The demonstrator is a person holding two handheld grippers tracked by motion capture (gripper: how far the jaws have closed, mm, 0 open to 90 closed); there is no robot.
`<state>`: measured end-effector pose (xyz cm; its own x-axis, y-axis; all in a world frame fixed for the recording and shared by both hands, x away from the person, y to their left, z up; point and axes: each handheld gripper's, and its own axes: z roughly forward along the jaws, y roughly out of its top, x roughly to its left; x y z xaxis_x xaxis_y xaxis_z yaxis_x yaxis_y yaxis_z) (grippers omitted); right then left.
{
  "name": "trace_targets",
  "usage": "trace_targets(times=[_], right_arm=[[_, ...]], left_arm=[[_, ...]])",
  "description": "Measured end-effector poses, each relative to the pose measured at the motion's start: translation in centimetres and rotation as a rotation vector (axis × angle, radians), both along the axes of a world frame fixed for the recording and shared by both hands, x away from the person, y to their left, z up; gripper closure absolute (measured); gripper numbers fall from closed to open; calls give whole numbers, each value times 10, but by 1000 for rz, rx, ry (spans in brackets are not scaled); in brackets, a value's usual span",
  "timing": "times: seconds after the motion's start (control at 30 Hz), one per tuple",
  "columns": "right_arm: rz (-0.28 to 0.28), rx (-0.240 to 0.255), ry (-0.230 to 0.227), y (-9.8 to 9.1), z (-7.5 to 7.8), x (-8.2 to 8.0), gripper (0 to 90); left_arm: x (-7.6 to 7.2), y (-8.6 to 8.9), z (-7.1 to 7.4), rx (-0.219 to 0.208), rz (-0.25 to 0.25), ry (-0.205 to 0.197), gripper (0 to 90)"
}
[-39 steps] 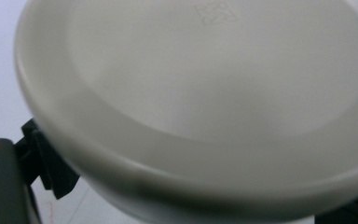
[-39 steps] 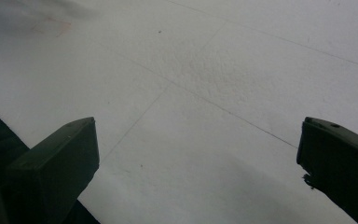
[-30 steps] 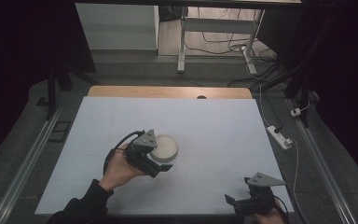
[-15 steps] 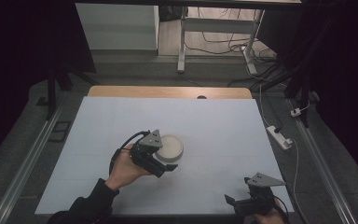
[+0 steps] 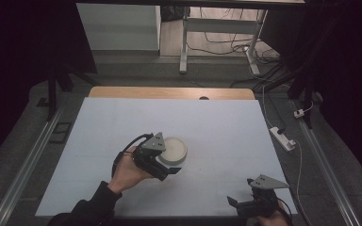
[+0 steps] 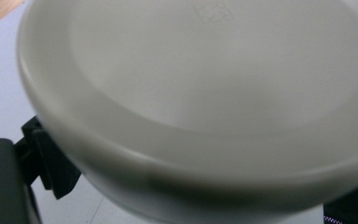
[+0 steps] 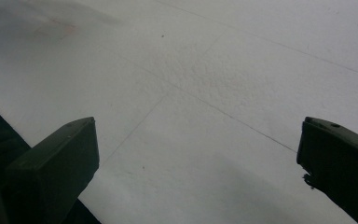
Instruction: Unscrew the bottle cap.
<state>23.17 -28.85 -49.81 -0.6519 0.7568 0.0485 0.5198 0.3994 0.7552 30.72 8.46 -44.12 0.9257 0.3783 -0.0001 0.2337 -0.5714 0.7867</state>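
High view looks forward and down over my whole tabletop (image 5: 217,122). My left gripper view sits super close against a white dish (image 6: 205,93); the right one stares low across the bare tabletop, which both also share with the high view.

We see a dim room: a pale counter (image 5: 226,127) with a wooden far edge, grey floor (image 5: 28,155), a white desk frame (image 5: 217,28) behind, cables and a power strip (image 5: 283,138).

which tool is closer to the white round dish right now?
Left. The left tool is right at the white dish, its jaws at the near rim; whether it grips is unclear. The right tool sits apart at the table's near right edge, jaws open.
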Motion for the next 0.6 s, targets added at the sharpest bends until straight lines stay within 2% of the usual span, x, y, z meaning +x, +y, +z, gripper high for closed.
trace_targets(times=[0.2, 0.23, 0.27, 0.47, 0.6], right_arm=[[2, 22, -6, 3, 5, -1, 0], [-3, 36, 4, 4, 6, -1, 0], [-3, 73, 23, 6, 9, 0, 0], [18, 95, 11, 14, 16, 0, 0], [55, 96, -2, 23, 22, 1, 0]], left_arm=[[0, -1, -1, 4, 1, -3, 73], [-1, -1, -1, 4, 2, -3, 73], [-1, -1, -1, 4, 2, -3, 73], [-1, -1, -1, 6, 0, -3, 73], [-1, -1, -2, 6, -1, -2, 73]])
